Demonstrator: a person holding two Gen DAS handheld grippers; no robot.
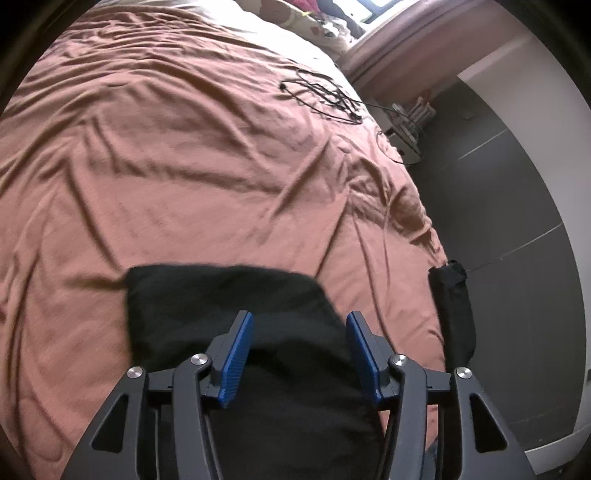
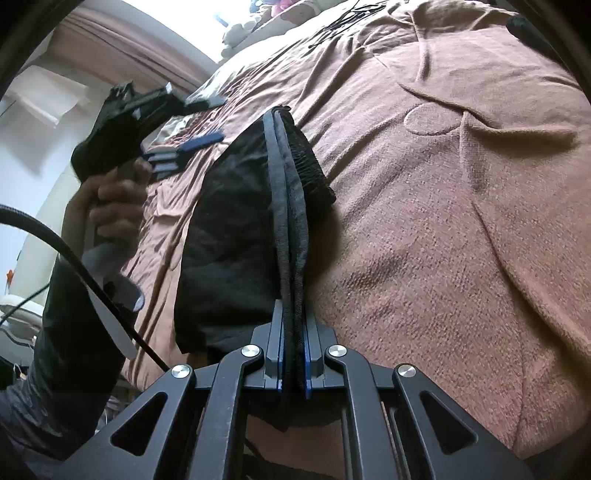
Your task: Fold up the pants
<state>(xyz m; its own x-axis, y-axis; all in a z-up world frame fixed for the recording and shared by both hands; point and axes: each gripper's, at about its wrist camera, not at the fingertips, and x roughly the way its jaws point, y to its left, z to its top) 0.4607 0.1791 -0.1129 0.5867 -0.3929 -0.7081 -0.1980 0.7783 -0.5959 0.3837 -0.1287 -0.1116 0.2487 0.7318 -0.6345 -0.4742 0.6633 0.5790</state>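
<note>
Your left gripper (image 1: pixel 299 354) hides the near end of the black pants (image 1: pixel 229 306) at the bottom of its picture, and the things at the top (image 1: pixel 325 22) are too blurry to tell.

**A home bedroom**

A wide bed (image 1: pixel 184 147) under a rumpled terracotta cover fills both views. Patterned pillows (image 1: pixel 314 18) lie at its head, a window (image 1: pixel 384 5) stands beyond, and dark floor tiles (image 1: pixel 517 206) run alongside.
</note>
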